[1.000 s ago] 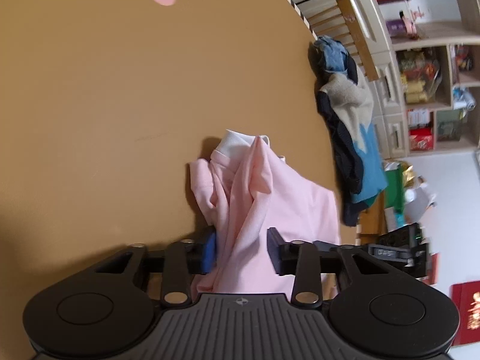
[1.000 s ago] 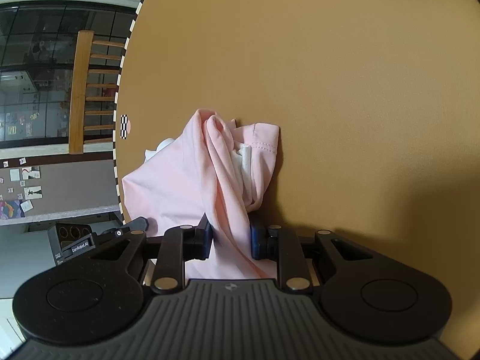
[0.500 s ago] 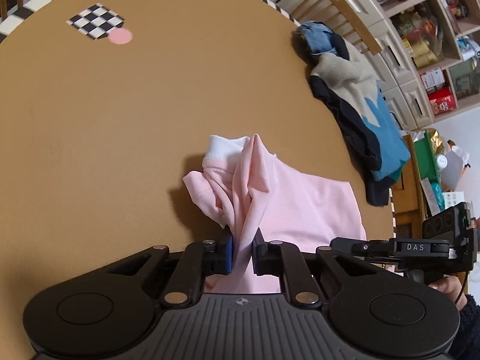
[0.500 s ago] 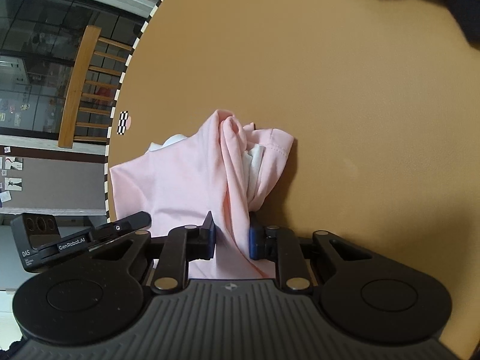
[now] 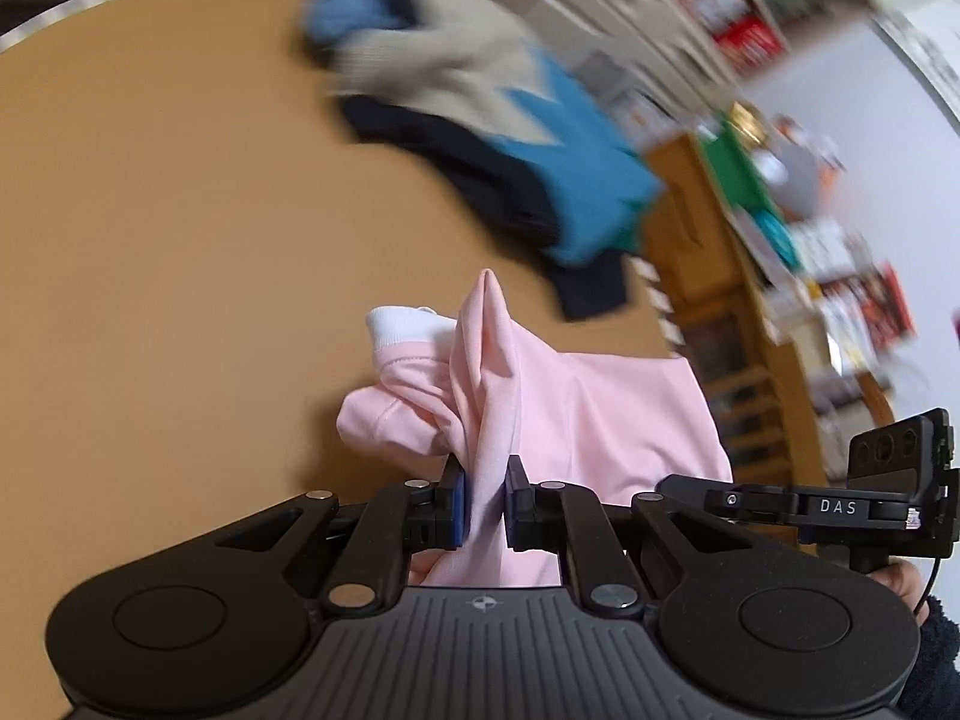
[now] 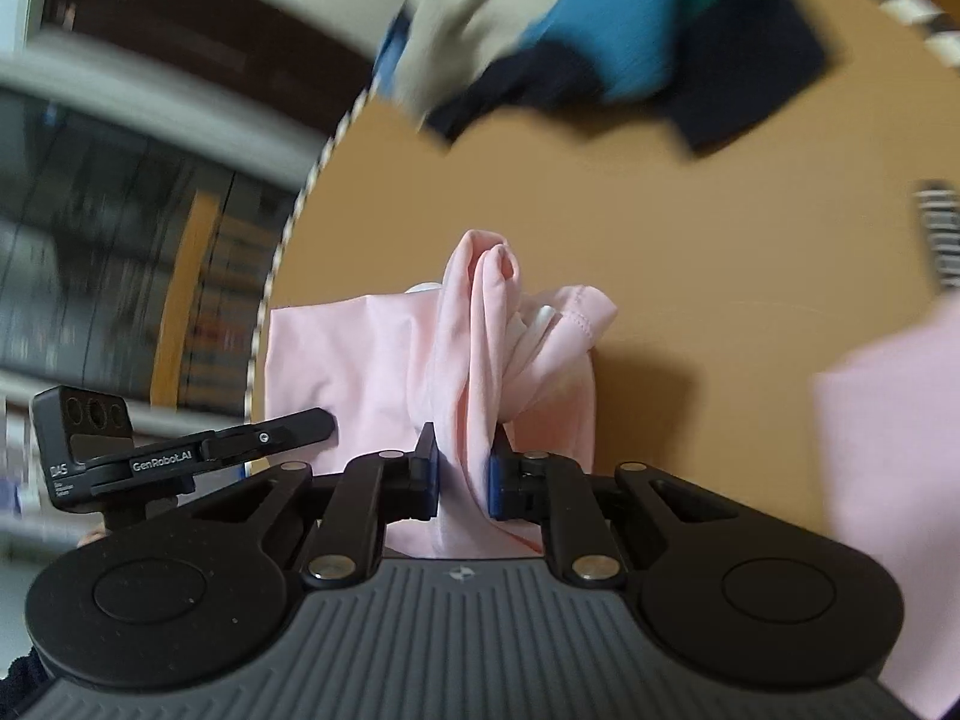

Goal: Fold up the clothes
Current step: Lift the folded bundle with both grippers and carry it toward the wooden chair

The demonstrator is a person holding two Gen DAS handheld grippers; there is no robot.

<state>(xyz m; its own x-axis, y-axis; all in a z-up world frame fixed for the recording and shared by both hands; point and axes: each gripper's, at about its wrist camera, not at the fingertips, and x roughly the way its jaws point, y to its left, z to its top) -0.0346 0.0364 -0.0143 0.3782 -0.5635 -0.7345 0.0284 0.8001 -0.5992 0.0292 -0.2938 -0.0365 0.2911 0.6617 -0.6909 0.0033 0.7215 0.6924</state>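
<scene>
From the left wrist view, the left tool [image 5: 485,501] pinches a bunched ridge of the pink shirt [image 5: 576,414] between its blue pads, jaws narrow on the cloth. The ridge runs straight away from the tool toward a peaked fold, and the smooth soft knit spreads flat to the right of it. A white ribbed collar [image 5: 399,324] sticks out at the left of the bundle. The shirt hangs above the round tan bench [image 5: 180,240], near its striped edge. Farther back lies a blurred pile of clothes [image 5: 498,120], beige, blue and dark navy. The right tool's black body [image 5: 840,504] shows at the right.

From the right wrist view, the right tool [image 6: 463,474] is closing on another gathered fold of the pink shirt [image 6: 336,372], its pads pressing the cloth. The fold stands lengthwise away from the tool, ending in a rolled, rounded tip. The pile of clothes [image 6: 570,36] lies beyond. More pink cloth [image 6: 888,450] sits blurred at the right.
</scene>
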